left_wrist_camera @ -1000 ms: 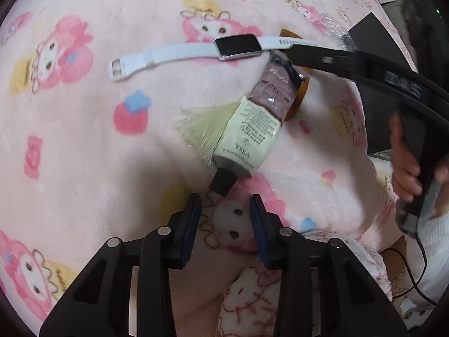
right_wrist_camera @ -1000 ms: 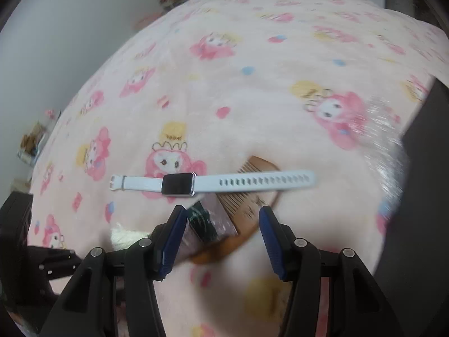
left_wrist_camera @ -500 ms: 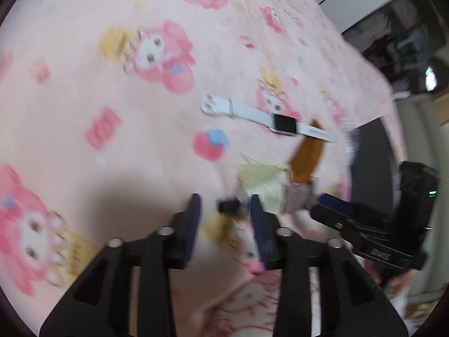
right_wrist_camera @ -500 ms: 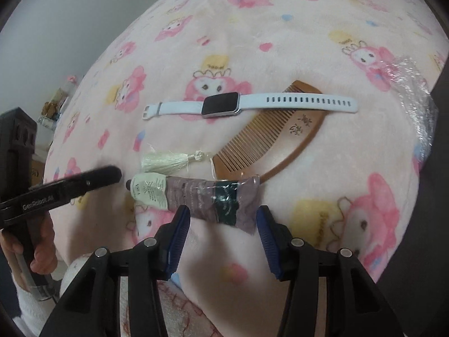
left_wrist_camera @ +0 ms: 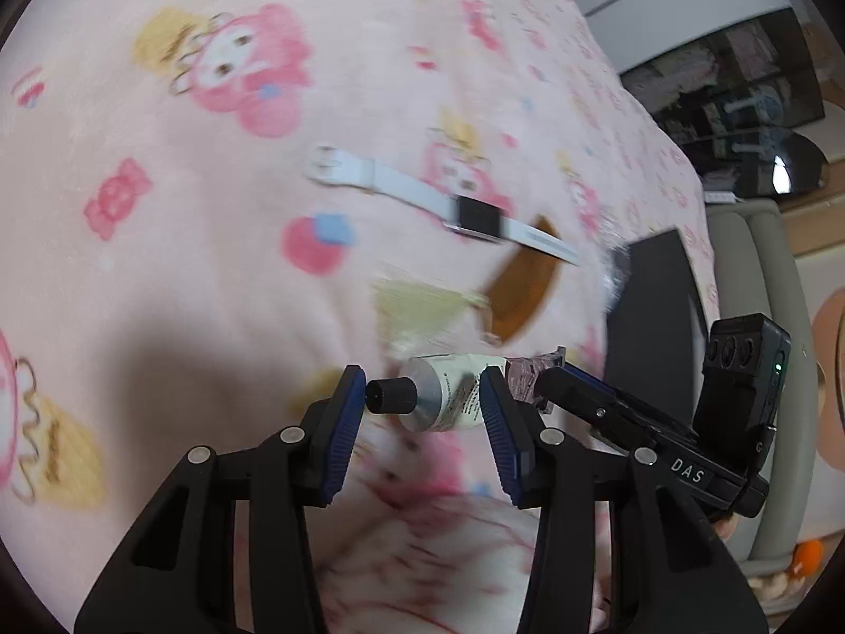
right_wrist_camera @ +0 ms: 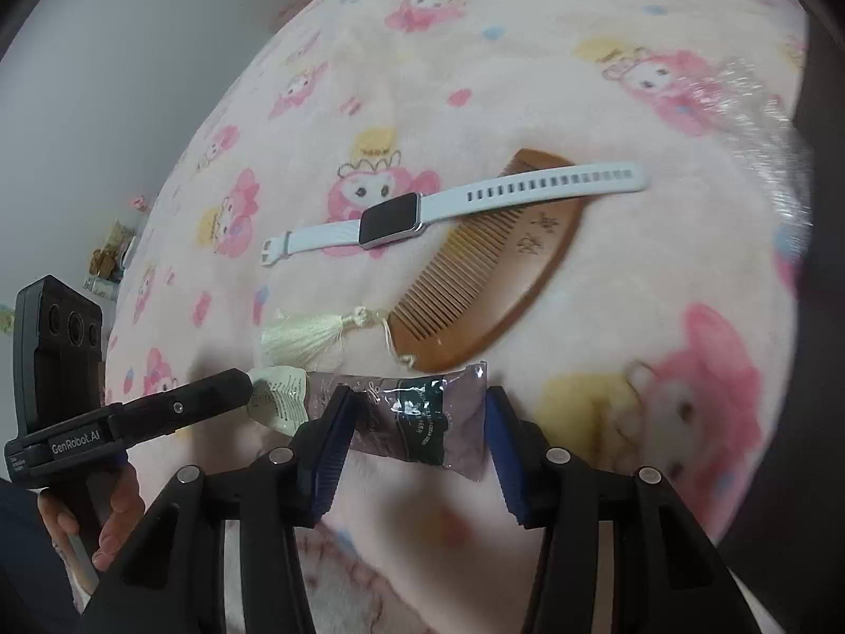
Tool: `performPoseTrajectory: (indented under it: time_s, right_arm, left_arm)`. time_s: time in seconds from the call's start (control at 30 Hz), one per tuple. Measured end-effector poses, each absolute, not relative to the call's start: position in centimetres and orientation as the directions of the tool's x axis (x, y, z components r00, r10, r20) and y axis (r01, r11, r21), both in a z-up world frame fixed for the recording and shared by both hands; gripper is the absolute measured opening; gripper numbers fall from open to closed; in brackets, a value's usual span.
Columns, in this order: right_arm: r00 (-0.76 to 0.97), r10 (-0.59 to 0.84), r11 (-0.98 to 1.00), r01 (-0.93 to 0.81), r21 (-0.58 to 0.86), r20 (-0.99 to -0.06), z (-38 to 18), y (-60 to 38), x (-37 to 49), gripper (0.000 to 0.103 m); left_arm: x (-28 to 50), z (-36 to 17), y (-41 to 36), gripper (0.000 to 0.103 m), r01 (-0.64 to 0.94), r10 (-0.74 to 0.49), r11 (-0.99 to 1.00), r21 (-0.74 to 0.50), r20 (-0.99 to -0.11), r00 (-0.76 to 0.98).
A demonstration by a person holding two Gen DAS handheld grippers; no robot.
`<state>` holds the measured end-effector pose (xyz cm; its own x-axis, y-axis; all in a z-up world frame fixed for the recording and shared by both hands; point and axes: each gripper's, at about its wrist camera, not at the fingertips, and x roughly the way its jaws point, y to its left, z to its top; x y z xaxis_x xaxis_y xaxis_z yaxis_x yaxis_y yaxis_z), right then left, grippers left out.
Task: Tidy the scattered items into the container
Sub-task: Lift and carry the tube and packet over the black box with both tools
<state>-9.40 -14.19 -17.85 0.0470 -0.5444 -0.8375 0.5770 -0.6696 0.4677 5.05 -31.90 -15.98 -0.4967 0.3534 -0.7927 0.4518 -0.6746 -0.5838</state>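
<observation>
A hand-cream tube (left_wrist_camera: 449,396) with a black cap (left_wrist_camera: 391,395) lies crosswise on the pink cartoon blanket (left_wrist_camera: 158,264). My left gripper (left_wrist_camera: 421,378) straddles its cap end. The jaws are closing, the cap sits against the left pad and the right pad stands in front of the tube body. My right gripper (right_wrist_camera: 418,396) straddles the crimped dark end of the tube (right_wrist_camera: 412,417), jaws closing and not pressing on it. Beyond the tube lie a white smartwatch (right_wrist_camera: 391,219), a wooden comb (right_wrist_camera: 491,285) and its pale tassel (right_wrist_camera: 306,335).
A black box-like thing (left_wrist_camera: 655,317) sits at the blanket's right edge, with crinkled clear plastic (right_wrist_camera: 760,121) beside it. A hand (right_wrist_camera: 116,518) holds the left gripper's handle. Furniture and a dark shelf (left_wrist_camera: 739,84) stand past the bed.
The left gripper rolled, rose and came over the tube's cap, which lay beyond its tips before. The right gripper drew back from the comb and watch until the tube's crimped end lay between its jaws.
</observation>
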Motion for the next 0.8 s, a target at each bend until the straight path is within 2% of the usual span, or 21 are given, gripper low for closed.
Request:
performPoseTrajectory:
  time_s: [0.2,0.33,0.57,0.7,0.8]
  right_arm:
    - [-0.148,-0.529,-0.714,0.609,0.344,-0.836,-11.0,-7.2,-5.0,0.045]
    - [-0.214,-0.516,-0.767,0.546,0.336,-0.829,-9.2,0.7,-3.3,0.045]
    - [-0.219,-0.457,-0.866,0.333,0.374,-0.862,-12.7,12.7,-4.2,0.045]
    - [-0.232,-0.438,-0.889,0.256,0.38,-0.868,-15.0,16.1,-5.1,0.045]
    - [-0.218,-0.449,-0.881,0.266,0.39,-0.866,-16.4,16.4,-5.5,0.045]
  left_arm:
    - [5.2,-10.5,-25.3,0.044,0.331,0.383,-0.742,-0.583,-0.774,-0.504]
    - [4.4,-9.7,-18.7,0.044,0.217,0.458,-0.773,-0.596,-0.762,-0.457]
    - [0.4,-13.3,-8.0,0.044,0.082,0.519,-0.82,-0.567,-0.795,-0.314]
    - [-1.2,-15.4,-4.8,0.045,0.037,0.461,-0.874,-0.485,-0.85,-0.253]
    - [-1.2,-16.1,-4.6,0.045,0.049,0.452,-0.878,-0.477,-0.857,-0.249]
